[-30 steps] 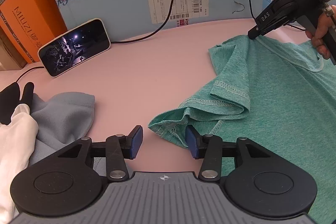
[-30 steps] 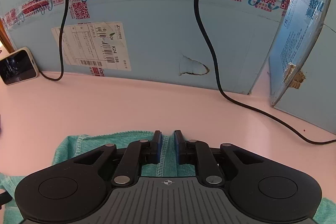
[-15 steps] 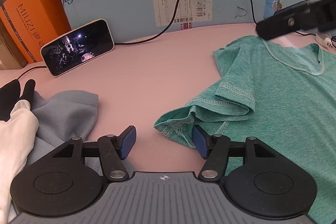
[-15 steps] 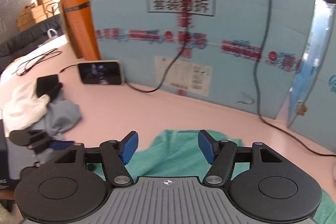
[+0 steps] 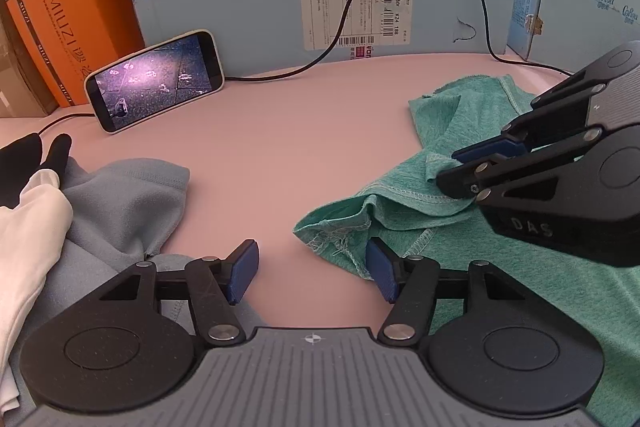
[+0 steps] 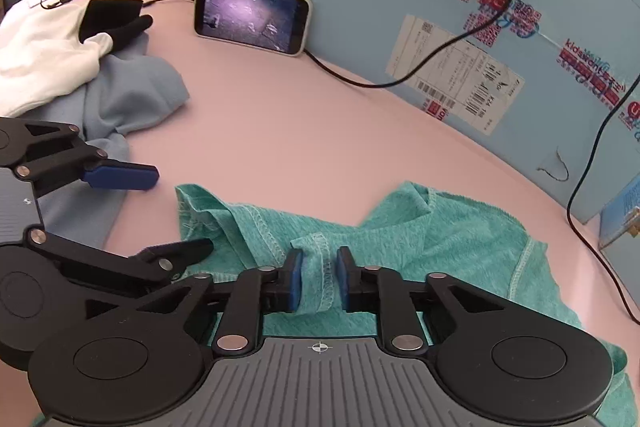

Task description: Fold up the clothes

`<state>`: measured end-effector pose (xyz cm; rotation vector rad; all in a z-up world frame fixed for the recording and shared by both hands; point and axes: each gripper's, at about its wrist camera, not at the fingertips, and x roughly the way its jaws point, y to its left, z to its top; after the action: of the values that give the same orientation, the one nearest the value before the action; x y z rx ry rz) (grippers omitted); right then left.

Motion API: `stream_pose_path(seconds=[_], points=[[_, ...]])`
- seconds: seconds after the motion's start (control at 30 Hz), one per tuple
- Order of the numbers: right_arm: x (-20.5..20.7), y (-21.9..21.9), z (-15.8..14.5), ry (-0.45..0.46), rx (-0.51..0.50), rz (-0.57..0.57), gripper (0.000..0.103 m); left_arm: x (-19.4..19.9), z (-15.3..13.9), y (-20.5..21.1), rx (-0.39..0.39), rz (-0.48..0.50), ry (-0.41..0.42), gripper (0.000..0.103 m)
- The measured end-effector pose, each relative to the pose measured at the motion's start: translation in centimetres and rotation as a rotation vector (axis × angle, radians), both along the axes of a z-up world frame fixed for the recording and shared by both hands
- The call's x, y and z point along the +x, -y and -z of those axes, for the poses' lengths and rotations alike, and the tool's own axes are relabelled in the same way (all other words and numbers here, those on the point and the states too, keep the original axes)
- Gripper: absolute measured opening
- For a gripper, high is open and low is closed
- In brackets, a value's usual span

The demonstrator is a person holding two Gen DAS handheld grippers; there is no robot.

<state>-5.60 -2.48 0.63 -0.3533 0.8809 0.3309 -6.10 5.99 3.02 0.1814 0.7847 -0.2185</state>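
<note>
A green T-shirt [image 5: 460, 115] lies rumpled on the pink table [image 5: 280, 147], its left sleeve bunched toward me. My left gripper [image 5: 312, 273] is open just above the table. Its right pad [image 5: 380, 275] touches the sleeve's frayed edge, and only bare table lies between the pads. From the right comes my right gripper [image 5: 468, 167], low over that sleeve. In the right wrist view the green T-shirt [image 6: 440, 239] spreads below the right gripper [image 6: 319, 279]. Its jaws are closing on a raised fold of sleeve hem [image 6: 320, 267] between the pads. The left gripper [image 6: 176, 213] shows open at the left.
A pile with a grey garment [image 5: 120, 199], a white cloth [image 5: 28, 227] and a black item [image 5: 24, 159] sits at the left. A lit phone [image 5: 156, 79] leans on the blue cardboard wall [image 5: 280, 7], beside an orange box [image 5: 60, 7]. Black cables [image 5: 340, 27] hang down the wall.
The right gripper left the shirt's far edge, opened, swung over to the near sleeve beside the left gripper and closed around a hem fold. The left gripper opened wider and stayed put.
</note>
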Motion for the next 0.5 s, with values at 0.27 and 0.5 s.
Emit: stream_pose_path(seconds=[0.27, 0.5], points=[[-1.4, 6.2, -4.3, 0.126, 0.153, 0.248, 0.006, -0.5, -1.0, 0.8, -0.083, 0.077, -0.033, 0.056], [-2.6, 14.7, -5.0, 0.141, 0.184, 0.502, 0.007, -4.7, -2.5, 5.2, -0.154, 0.342, -0.05, 0.056]])
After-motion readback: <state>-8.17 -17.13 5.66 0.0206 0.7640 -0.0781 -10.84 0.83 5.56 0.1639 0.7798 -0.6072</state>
